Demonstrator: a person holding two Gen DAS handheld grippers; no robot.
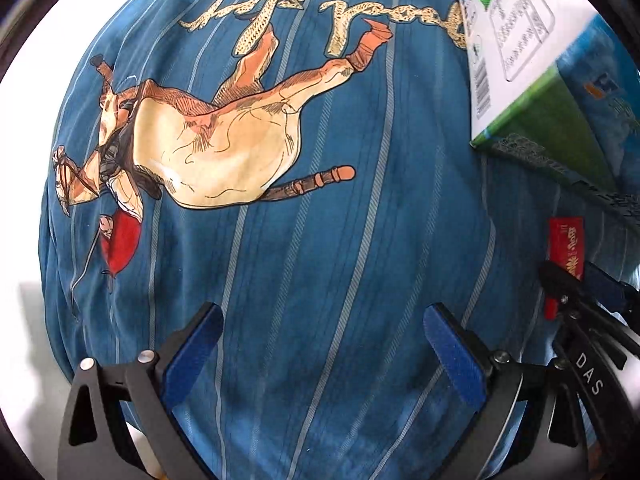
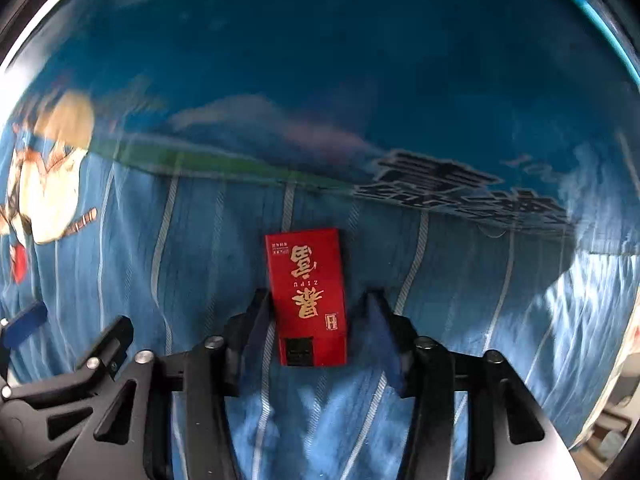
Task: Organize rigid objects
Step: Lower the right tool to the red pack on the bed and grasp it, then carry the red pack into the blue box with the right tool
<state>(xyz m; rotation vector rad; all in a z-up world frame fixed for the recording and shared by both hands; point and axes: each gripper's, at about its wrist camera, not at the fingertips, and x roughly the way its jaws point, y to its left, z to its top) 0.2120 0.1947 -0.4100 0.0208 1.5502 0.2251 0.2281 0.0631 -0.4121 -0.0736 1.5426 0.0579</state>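
Item: red box [image 2: 307,298], gold lettering, flat on the striped blue cloth [image 2: 200,264]. It lay between the fingers of the right gripper [image 2: 318,312]; the left finger [image 2: 260,320] stood against its edge, the right finger [image 2: 378,316] just apart, jaws narrow. Left gripper [image 1: 324,320]: fingers wide, nothing between them, over bare cloth. Beyond its fingertips, a printed horse [image 1: 208,136]. Farther right, a large blue-and-green carton [image 1: 560,120].

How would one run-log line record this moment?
right gripper: open, astride red box | left gripper: open, empty, above blue cloth | red box: flat on blue cloth
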